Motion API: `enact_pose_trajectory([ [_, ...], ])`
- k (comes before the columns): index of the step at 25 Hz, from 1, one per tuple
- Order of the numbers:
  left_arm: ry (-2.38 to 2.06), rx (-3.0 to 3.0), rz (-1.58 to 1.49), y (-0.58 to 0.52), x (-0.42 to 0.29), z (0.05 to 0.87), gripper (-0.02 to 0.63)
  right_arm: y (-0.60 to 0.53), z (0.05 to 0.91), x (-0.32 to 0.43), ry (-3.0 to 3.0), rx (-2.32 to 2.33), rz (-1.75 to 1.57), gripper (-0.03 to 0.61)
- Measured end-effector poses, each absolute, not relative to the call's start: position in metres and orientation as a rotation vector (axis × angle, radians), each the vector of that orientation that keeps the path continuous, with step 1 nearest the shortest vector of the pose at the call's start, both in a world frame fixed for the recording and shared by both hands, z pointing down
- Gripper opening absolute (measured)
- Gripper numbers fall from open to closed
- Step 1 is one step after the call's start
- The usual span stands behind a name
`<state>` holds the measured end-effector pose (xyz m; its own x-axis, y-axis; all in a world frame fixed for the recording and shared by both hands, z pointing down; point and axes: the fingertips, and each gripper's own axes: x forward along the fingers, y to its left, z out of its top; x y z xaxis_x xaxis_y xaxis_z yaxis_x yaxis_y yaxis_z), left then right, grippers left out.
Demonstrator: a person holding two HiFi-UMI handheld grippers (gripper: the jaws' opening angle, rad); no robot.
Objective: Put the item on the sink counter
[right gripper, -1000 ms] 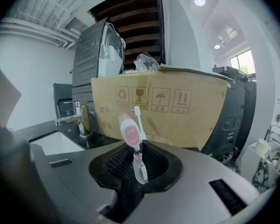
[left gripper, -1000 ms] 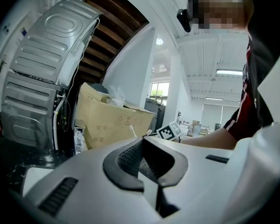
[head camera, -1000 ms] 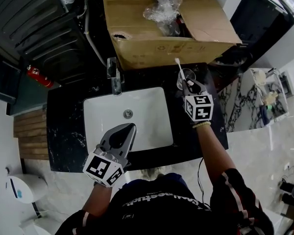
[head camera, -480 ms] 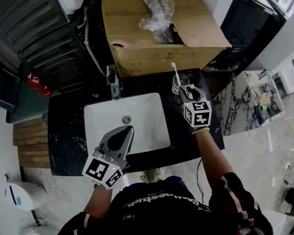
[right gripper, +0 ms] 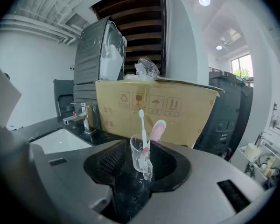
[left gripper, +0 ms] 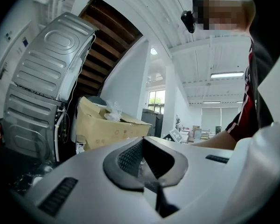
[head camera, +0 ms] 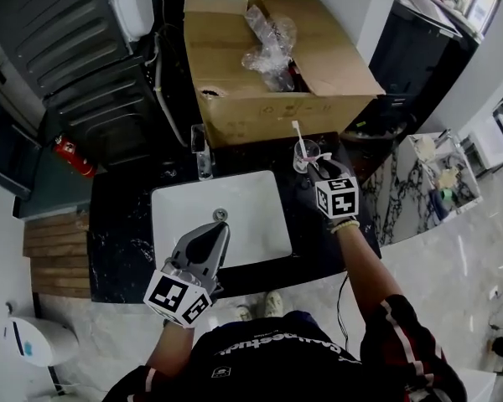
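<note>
Just spread wide, our right gripper's (right gripper: 142,146) jaws leave the cup (right gripper: 140,158) free between them. Our left gripper's (left gripper: 143,141) own view shows its jaws together, empty.

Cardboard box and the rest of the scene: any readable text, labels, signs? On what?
No words can be read anywhere.
cardboard box: four handling signs in a row: recycling arrows, wine glass, umbrella, up arrows; no letters.
shirt: white print, upside down, too blurred to read.
fire extinguisher: label too small to read.
</note>
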<state>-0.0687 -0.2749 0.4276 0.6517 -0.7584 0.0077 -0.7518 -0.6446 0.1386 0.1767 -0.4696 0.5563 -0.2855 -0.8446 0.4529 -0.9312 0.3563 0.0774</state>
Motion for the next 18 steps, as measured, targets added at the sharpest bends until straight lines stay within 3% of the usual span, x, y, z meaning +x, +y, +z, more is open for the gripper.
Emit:
enact_pose_trajectory([
  [12,-1.335,2.722,-0.105,-0.271,-0.090,0.416,0.014,-0.456,0.523,0.153,-2.307,1.561,0.245,0.169],
  [18,-1.343,2.744,-0.141,-0.276,-0.093,0.402,0.012,-0.414,0.457,0.120,-2.498,1.538,0.149,0.117],
])
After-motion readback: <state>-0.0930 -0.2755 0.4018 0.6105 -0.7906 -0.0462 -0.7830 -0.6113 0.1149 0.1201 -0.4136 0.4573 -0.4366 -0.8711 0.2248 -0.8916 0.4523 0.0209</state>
